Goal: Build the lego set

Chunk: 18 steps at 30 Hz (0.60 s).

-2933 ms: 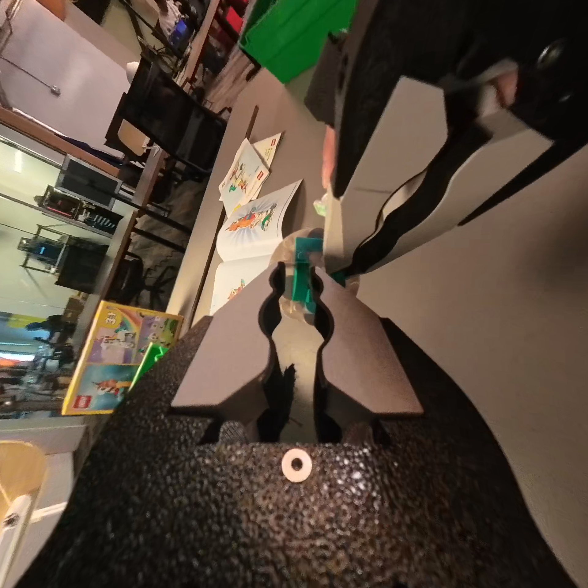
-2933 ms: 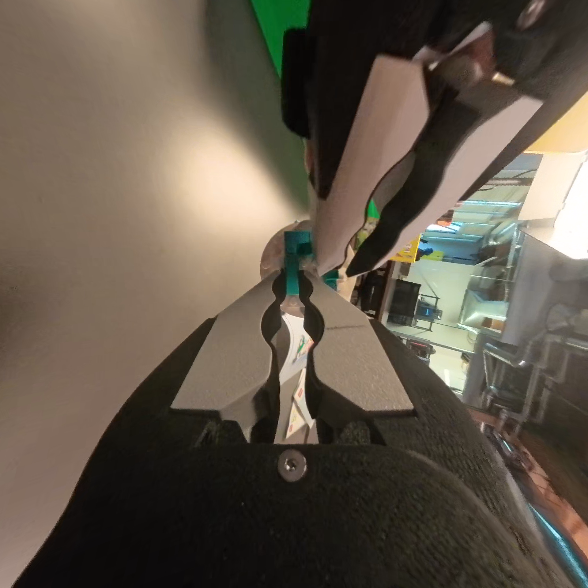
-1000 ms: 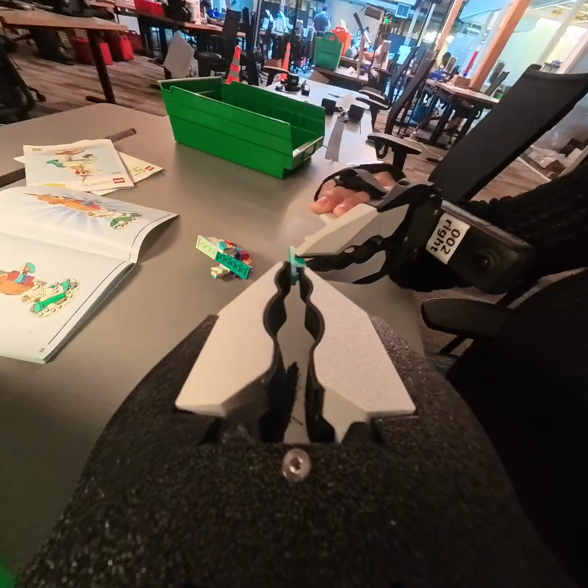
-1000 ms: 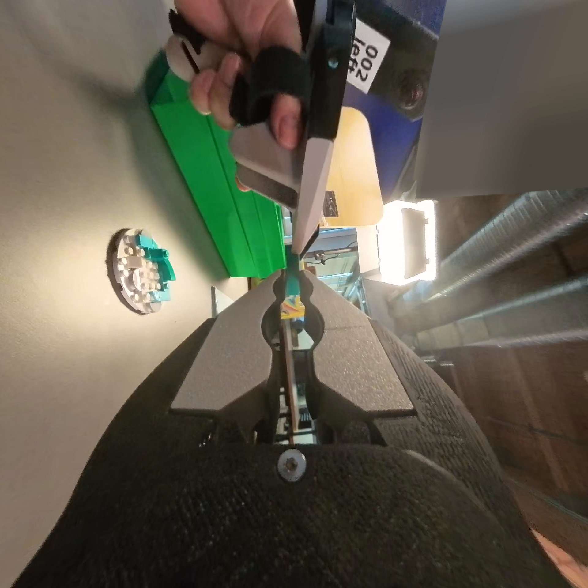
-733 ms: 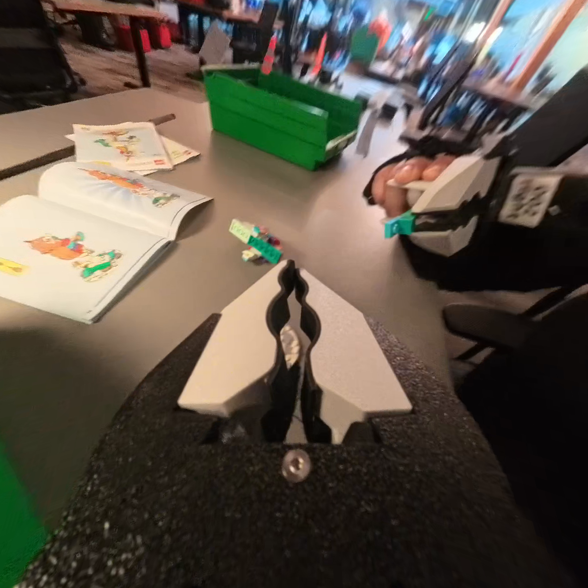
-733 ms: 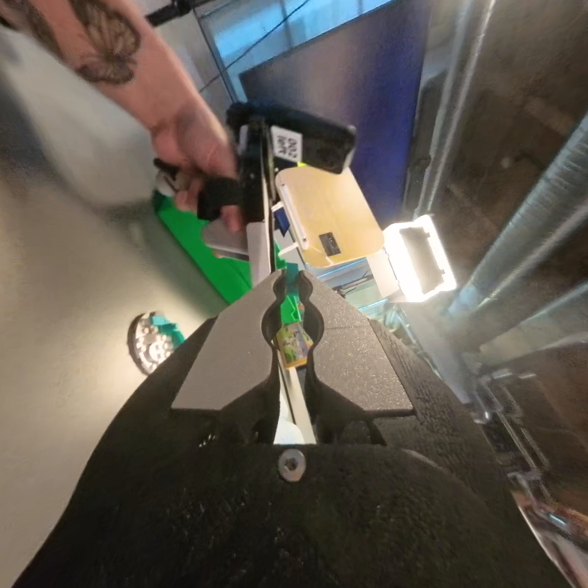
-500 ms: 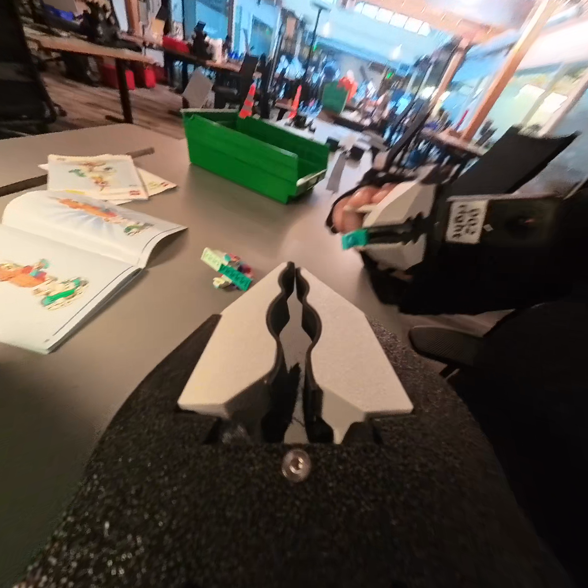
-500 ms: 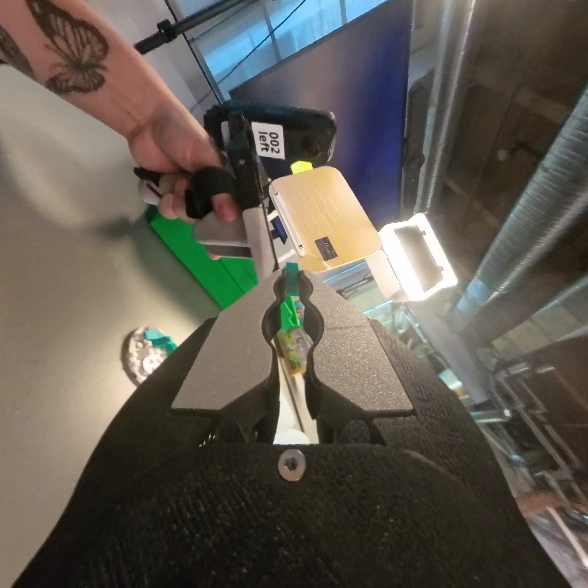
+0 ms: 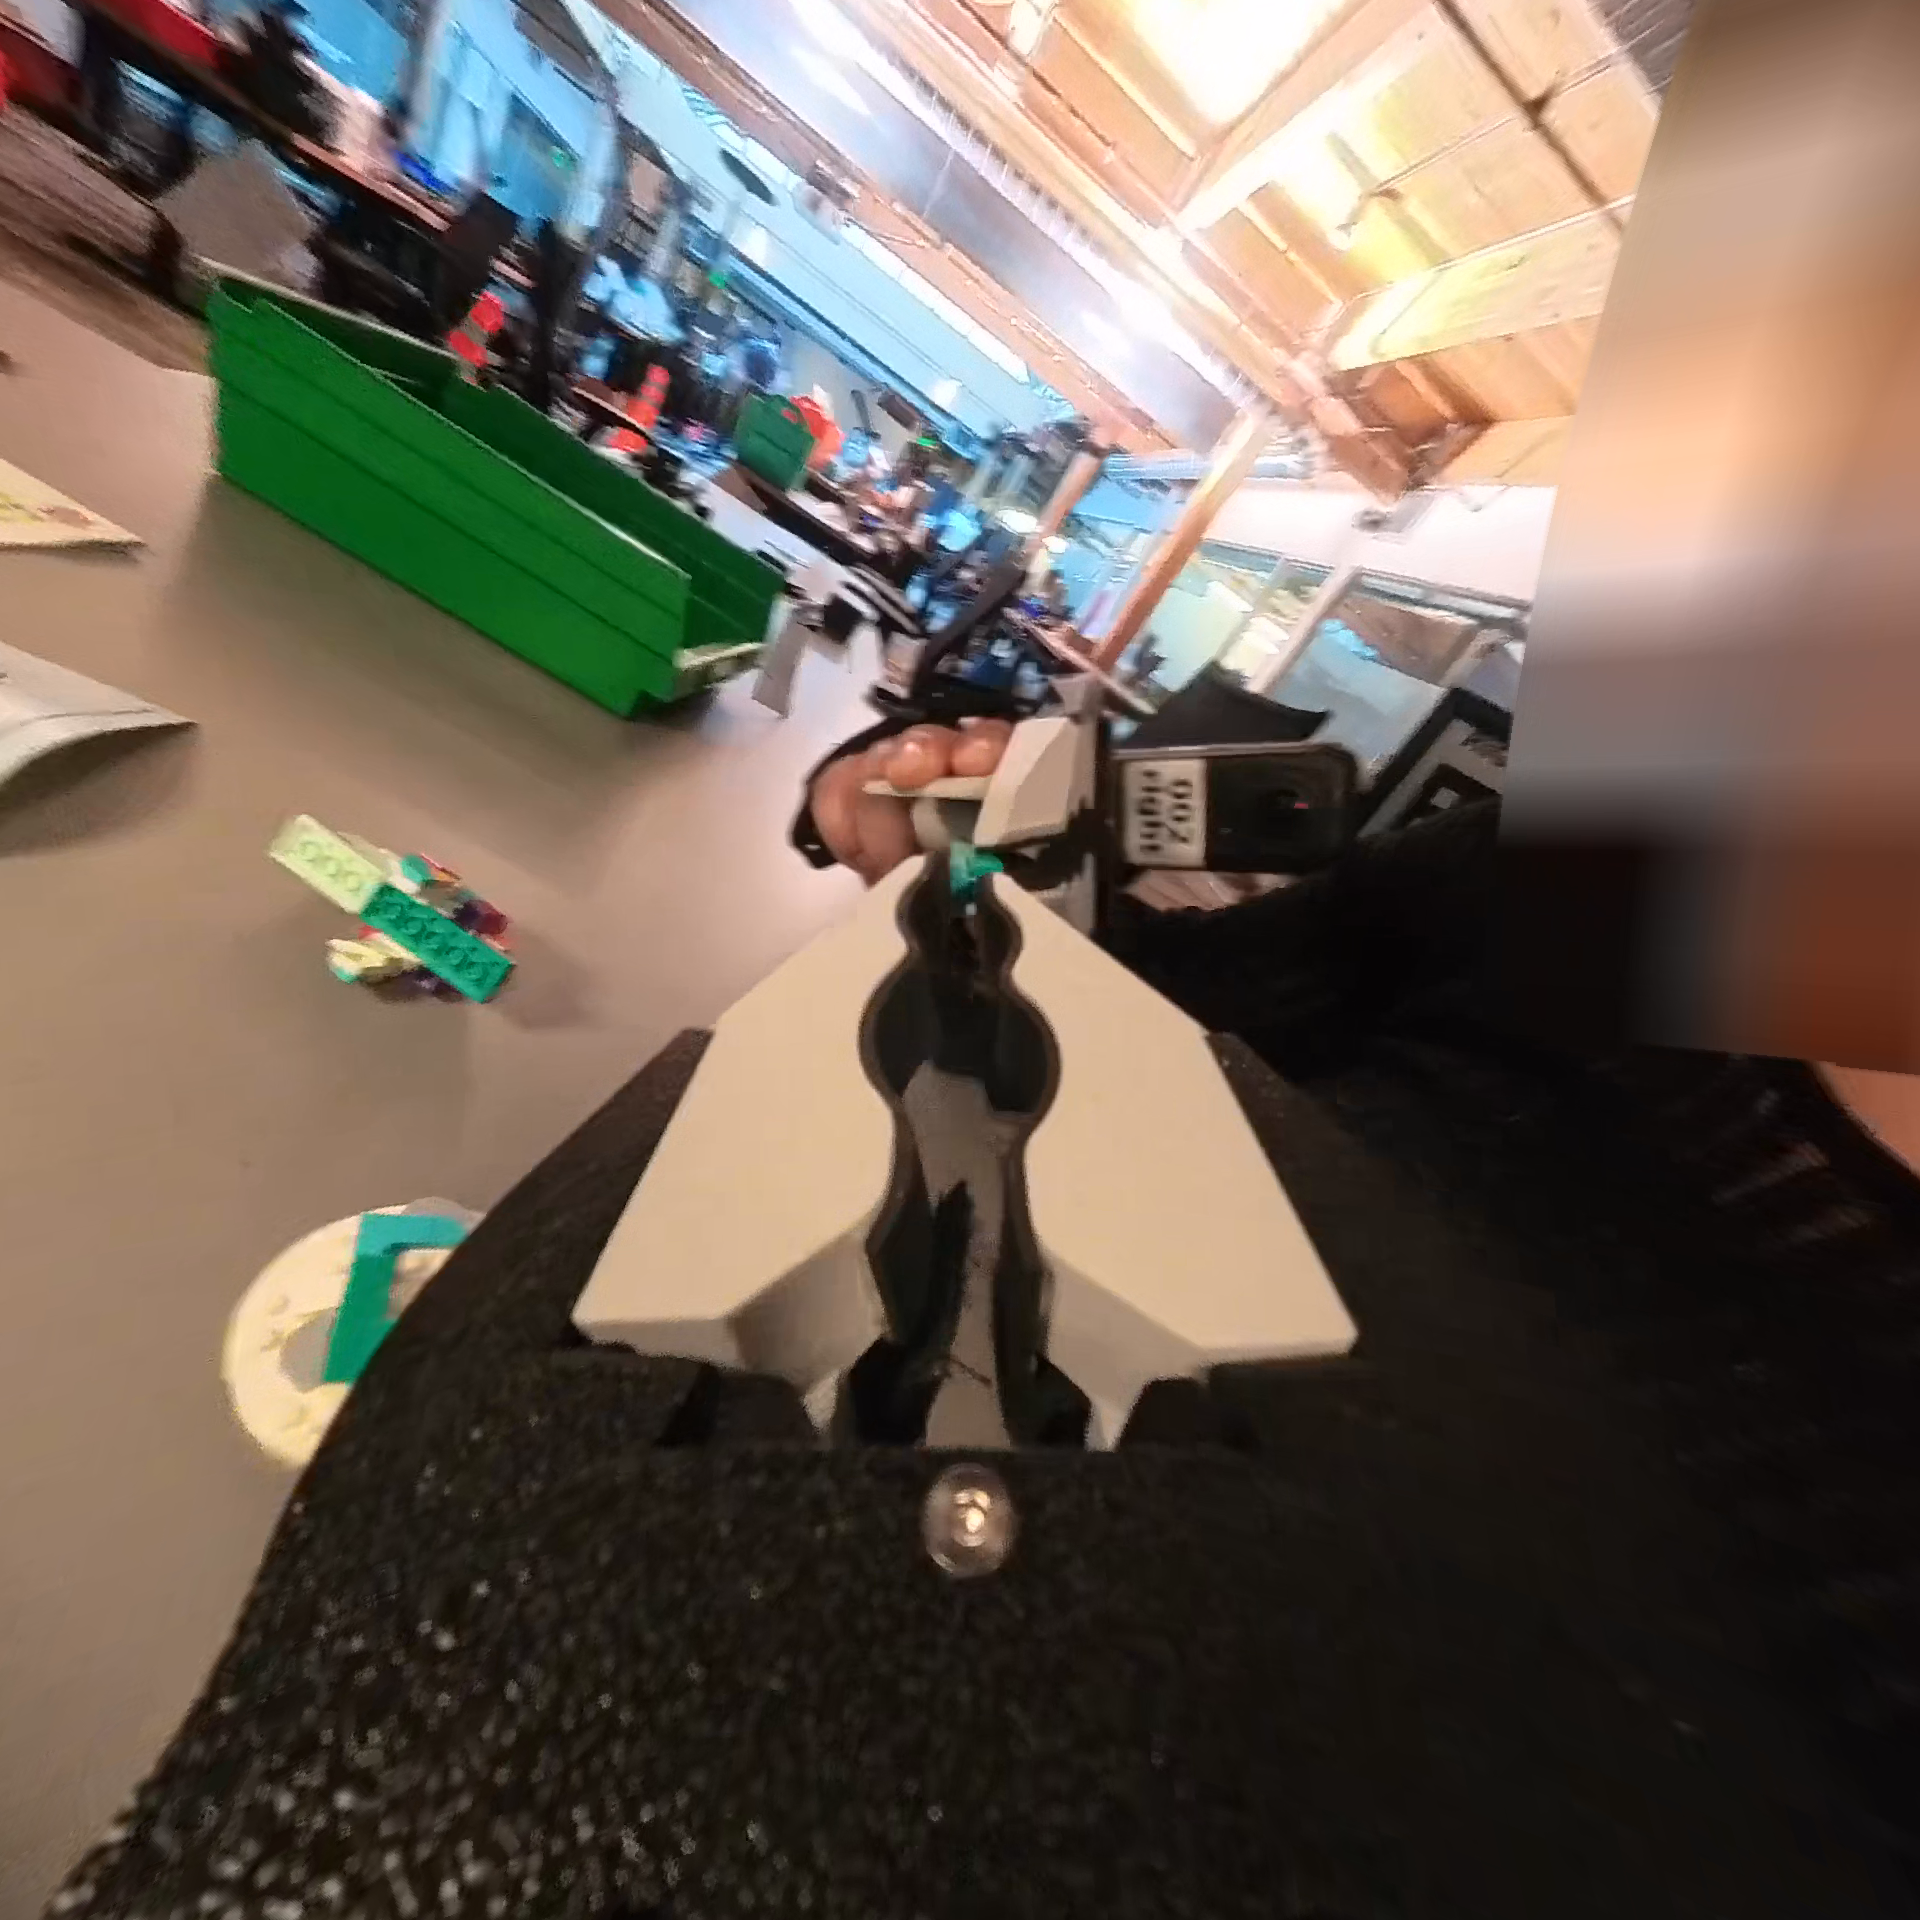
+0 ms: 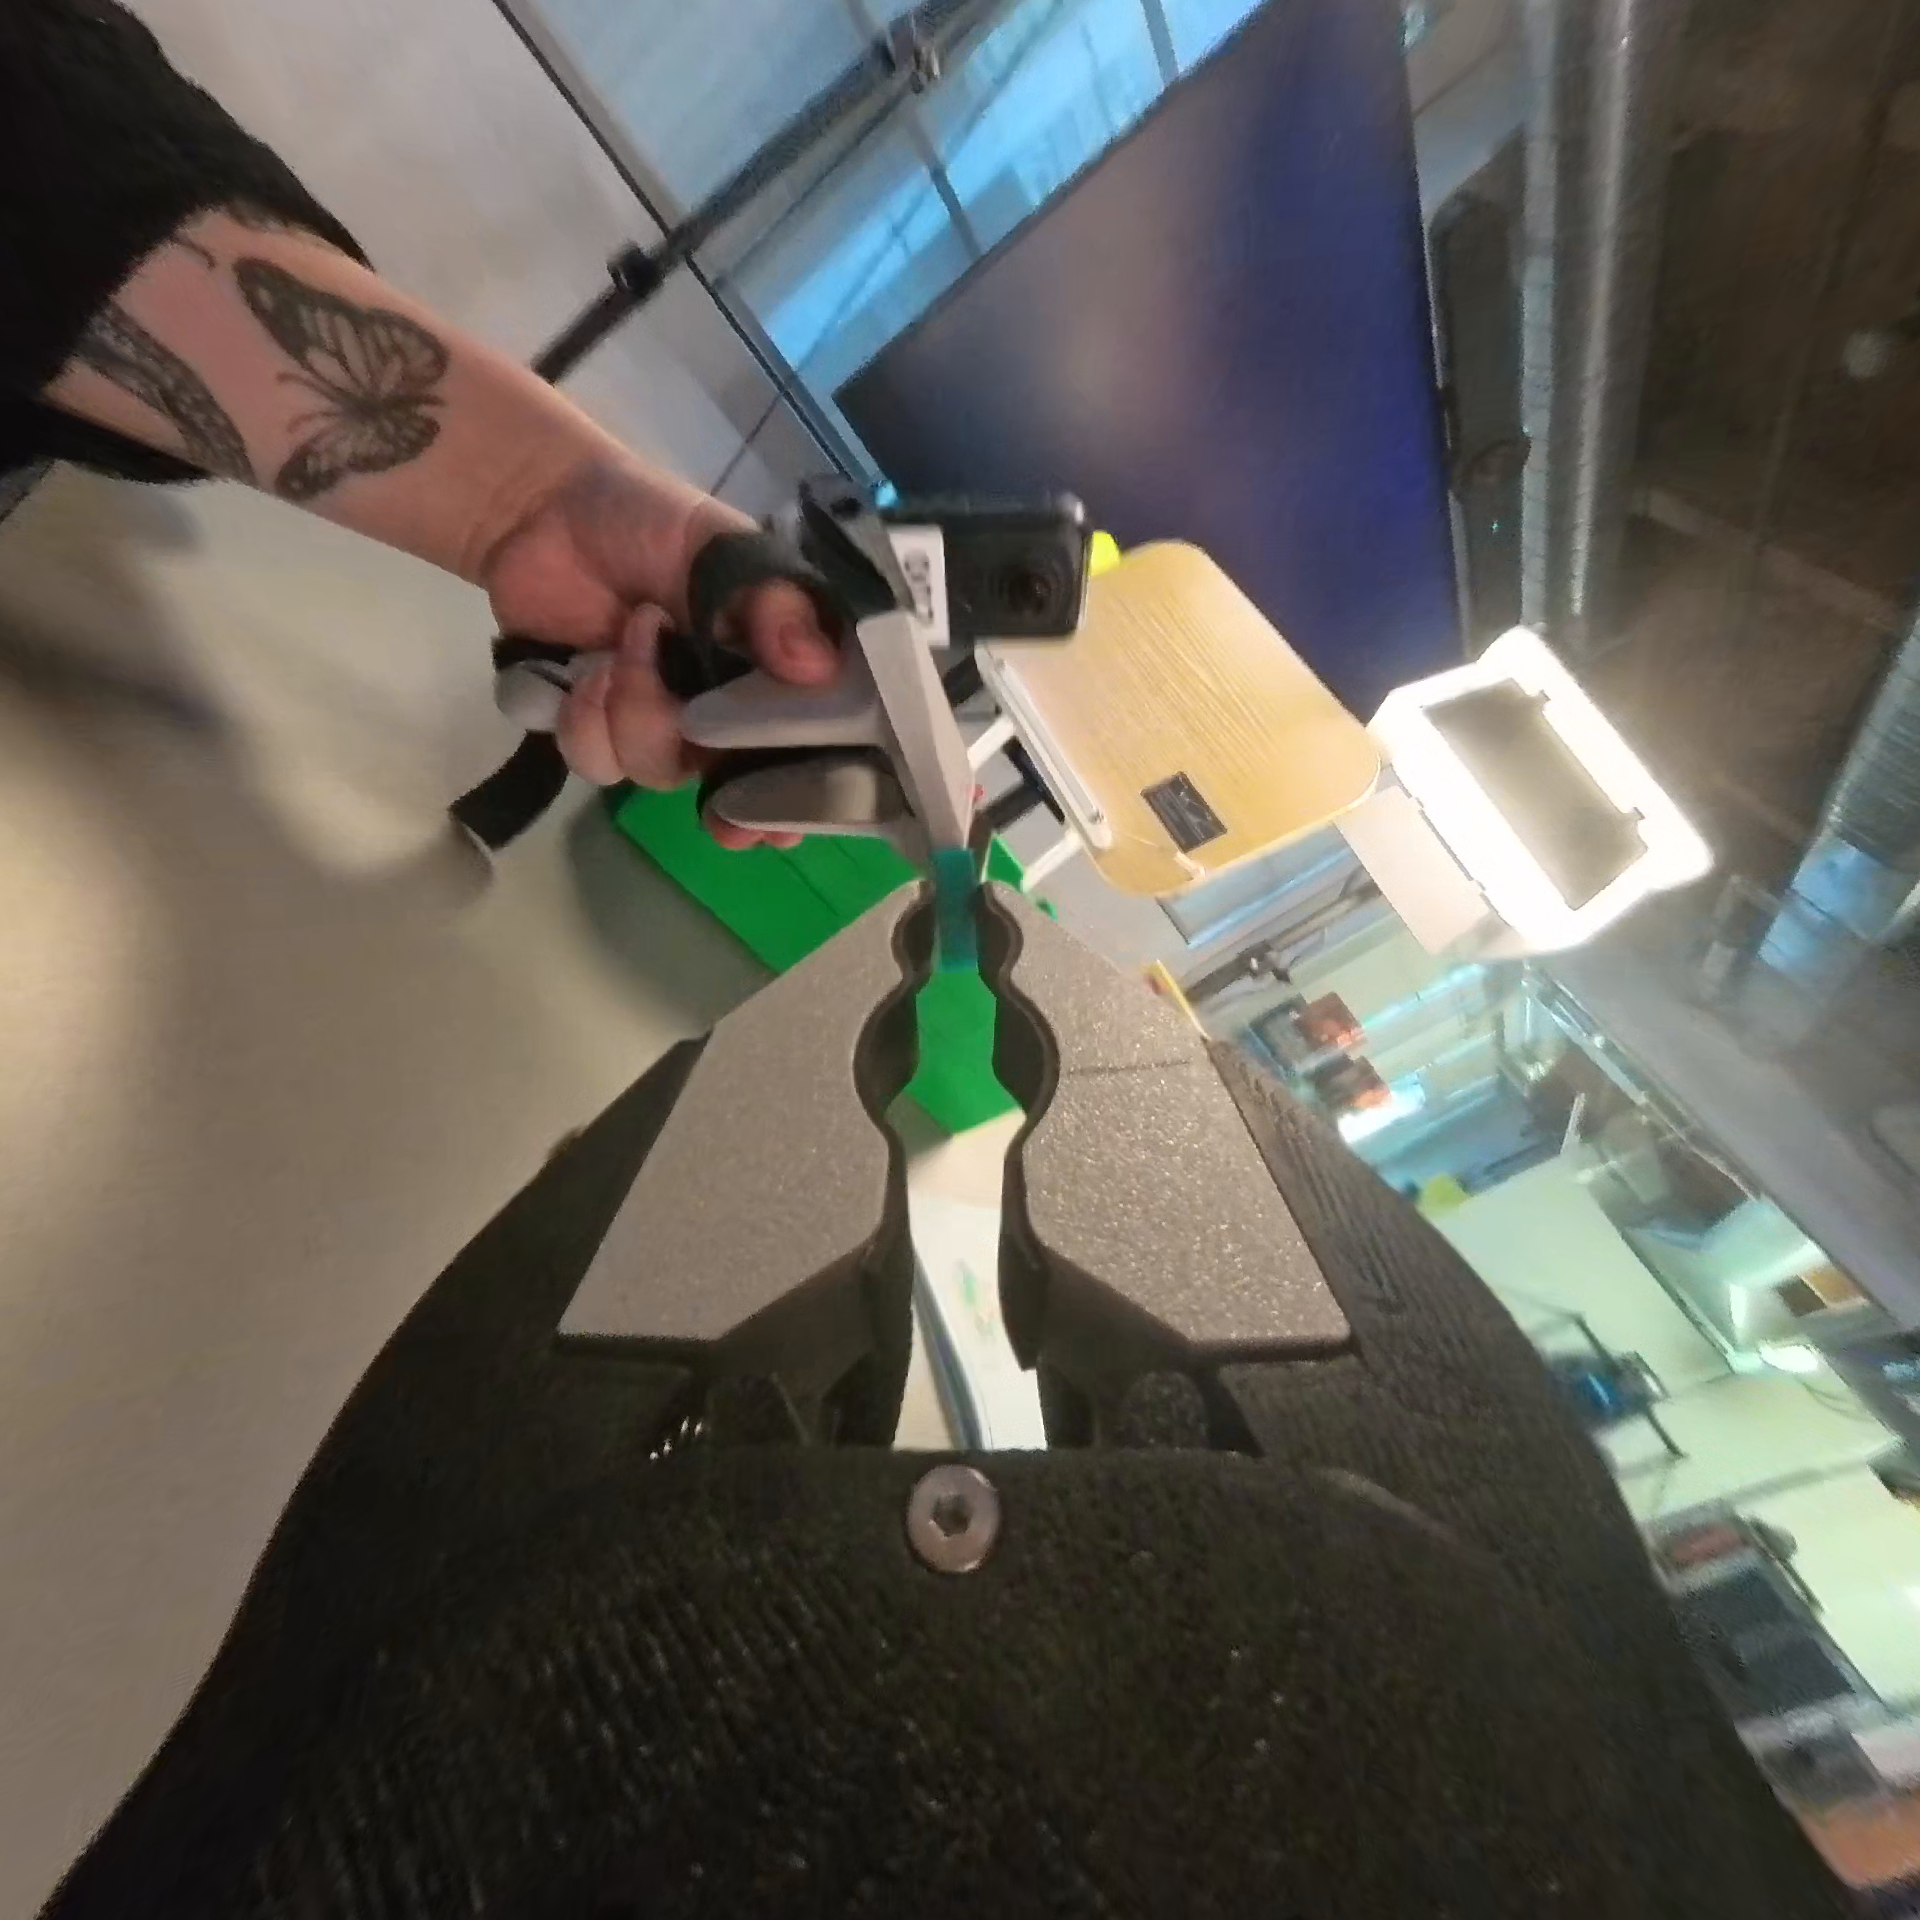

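Note:
My right gripper [image 10: 954, 906] is shut on a small teal brick piece [image 10: 954, 920], which stands up between its fingertips. The piece also shows in the left wrist view [image 9: 966, 868], at the right gripper's tips [image 9: 987, 844]. My left gripper [image 9: 956, 896] is shut, and its tips point straight at the top end of the teal piece and meet it. In the right wrist view the left gripper [image 10: 948, 831] comes down onto the piece from above, held in a person's hand. Both grippers are up above the grey table [image 9: 208, 1091].
A green bin [image 9: 468, 530] stands at the back of the table. A small cluster of loose bricks [image 9: 416, 920] lies in the middle. A round white plate with a teal piece on it [image 9: 301, 1340] lies near the left gripper's body. Booklet pages [image 9: 62, 707] lie at the left. Only a small space, under 4 cm, lies between the two pairs of fingers.
The left gripper's tips left the teal piece and the right gripper carried it off to the right. The two have now come back together tip to tip. The right gripper kept hold throughout.

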{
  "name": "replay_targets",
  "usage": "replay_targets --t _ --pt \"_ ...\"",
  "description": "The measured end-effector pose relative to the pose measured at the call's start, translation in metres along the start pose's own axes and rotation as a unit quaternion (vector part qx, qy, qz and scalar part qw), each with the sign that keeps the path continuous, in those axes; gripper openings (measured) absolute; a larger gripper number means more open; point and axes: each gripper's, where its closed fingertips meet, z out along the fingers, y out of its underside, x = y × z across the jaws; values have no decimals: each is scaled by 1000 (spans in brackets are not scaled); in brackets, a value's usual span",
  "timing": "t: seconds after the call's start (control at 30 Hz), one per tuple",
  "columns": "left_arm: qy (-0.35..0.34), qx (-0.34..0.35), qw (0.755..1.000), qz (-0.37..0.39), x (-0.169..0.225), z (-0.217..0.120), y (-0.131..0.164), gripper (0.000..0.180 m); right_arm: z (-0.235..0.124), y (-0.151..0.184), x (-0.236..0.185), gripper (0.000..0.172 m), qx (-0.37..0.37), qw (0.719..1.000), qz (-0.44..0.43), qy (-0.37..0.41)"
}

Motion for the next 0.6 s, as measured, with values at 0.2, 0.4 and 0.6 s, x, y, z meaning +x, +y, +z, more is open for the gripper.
replay_targets --t 0.2,0.4,0.6 --pt "-118 3 991 67 -19 2 -3 0 12 28 3 13 -139 982 -116 52" --pt "-141 9 988 70 -25 2 -4 0 16 29 4 5 -179 960 -200 82" --pt "-227 58 967 103 -54 -29 -22 0 10 -2 6 6 -115 954 -250 123"
